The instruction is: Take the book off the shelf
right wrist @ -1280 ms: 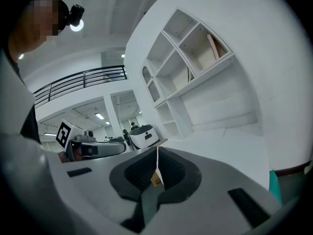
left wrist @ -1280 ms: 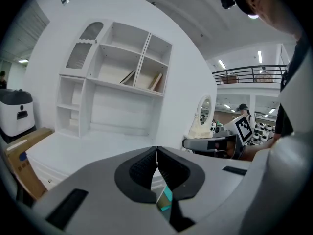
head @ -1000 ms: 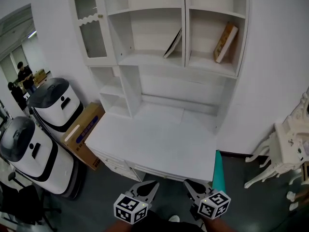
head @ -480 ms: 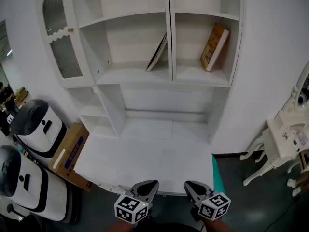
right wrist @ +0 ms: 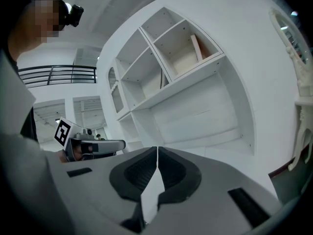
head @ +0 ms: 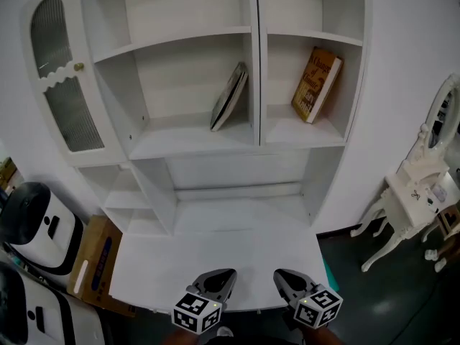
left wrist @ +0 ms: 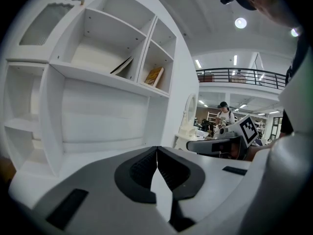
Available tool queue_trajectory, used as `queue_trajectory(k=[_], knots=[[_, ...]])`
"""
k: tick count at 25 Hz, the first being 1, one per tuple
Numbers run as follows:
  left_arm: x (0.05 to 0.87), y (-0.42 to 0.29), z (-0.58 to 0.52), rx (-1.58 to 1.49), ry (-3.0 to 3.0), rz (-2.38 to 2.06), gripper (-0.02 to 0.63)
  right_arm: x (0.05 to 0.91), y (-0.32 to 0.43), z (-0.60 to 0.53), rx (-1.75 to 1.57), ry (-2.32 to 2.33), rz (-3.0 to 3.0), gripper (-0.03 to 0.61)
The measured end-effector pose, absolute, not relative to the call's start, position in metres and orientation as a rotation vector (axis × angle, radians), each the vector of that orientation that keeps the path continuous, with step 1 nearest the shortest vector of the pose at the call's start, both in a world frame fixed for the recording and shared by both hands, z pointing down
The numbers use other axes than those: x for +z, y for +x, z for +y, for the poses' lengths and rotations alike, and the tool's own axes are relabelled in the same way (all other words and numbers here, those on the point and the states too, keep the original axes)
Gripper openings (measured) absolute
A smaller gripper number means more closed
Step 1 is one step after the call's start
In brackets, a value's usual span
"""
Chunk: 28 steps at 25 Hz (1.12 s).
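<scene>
We have yet to reach the yellow book (head: 316,85), leaning on the upper right shelf (head: 287,131). Our left gripper (head: 219,279) and right gripper (head: 286,279) sit low, both pressed together, empty. Next we lift 1 and spread it.

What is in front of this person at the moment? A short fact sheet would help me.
Furniture: white shelf unit above a white desk
Left compartment: thin grey book, leaning
Right compartment: brown book, leaning
Left gripper: shut, empty
Right gripper: shut, empty
Both grippers: by the desk's near edge, well short of the books
</scene>
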State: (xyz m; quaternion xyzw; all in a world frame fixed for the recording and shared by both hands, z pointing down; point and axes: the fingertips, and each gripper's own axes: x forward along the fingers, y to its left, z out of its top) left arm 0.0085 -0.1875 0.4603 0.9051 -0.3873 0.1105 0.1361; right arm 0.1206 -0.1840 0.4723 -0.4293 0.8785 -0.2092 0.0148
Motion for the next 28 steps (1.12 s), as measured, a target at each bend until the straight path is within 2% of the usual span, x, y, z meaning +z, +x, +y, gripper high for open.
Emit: queue_trajectory(k=[10,16,28], knots=[[0.473,-0.036,-0.210,0.404,2.698,-0.946,0.011,0.481,0.081,-0.199,-0.647,-1.514,2.628,0.029],[0.473,-0.044,-0.225,0.403,2.720,-0.927,0.011,0.458,0.092,-0.219,-0.527,-1.604,2.619,0.029],[0.460,-0.031,-0.255,0.324,2.663,-1.069,0.011,0.288,0.193,-0.355,-0.077,-1.745,2.512,0.031]])
